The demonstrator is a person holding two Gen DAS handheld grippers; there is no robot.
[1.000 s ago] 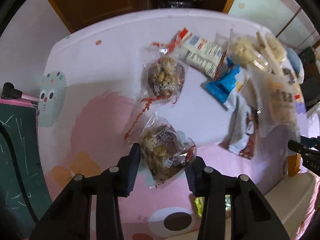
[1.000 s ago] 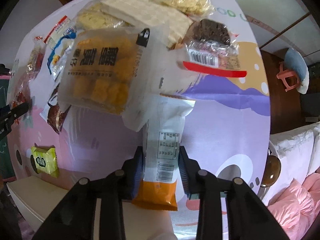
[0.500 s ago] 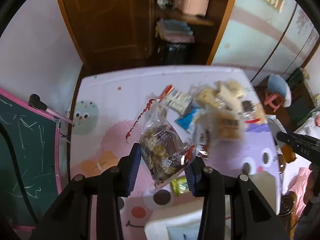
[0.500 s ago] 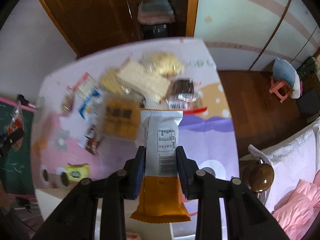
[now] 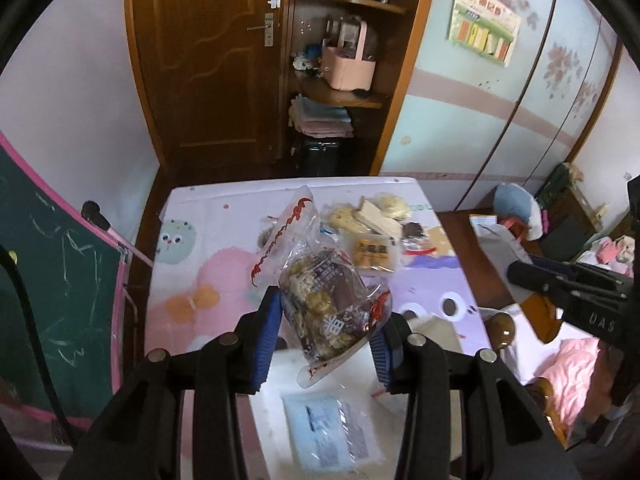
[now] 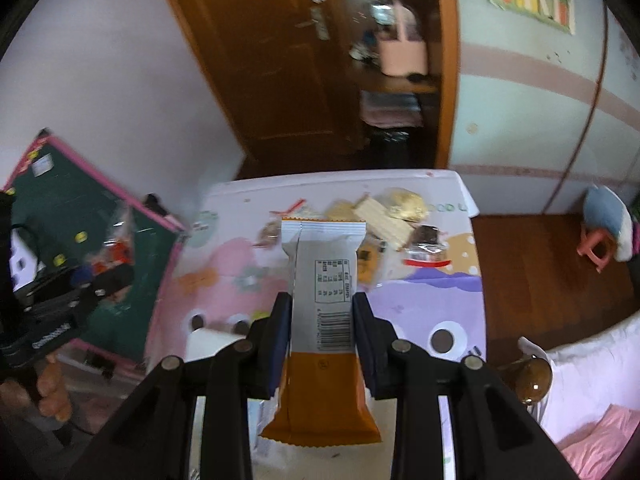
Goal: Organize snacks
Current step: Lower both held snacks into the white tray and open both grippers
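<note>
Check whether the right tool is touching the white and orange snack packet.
Touching. The right wrist view shows the right tool with both pads pressed against the edges of the white and orange snack packet.

Both wrist views look steeply down from high above, sharing the table [image 5: 188, 240].

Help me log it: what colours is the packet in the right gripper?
White with an orange end, clearest in the right wrist view.
</note>
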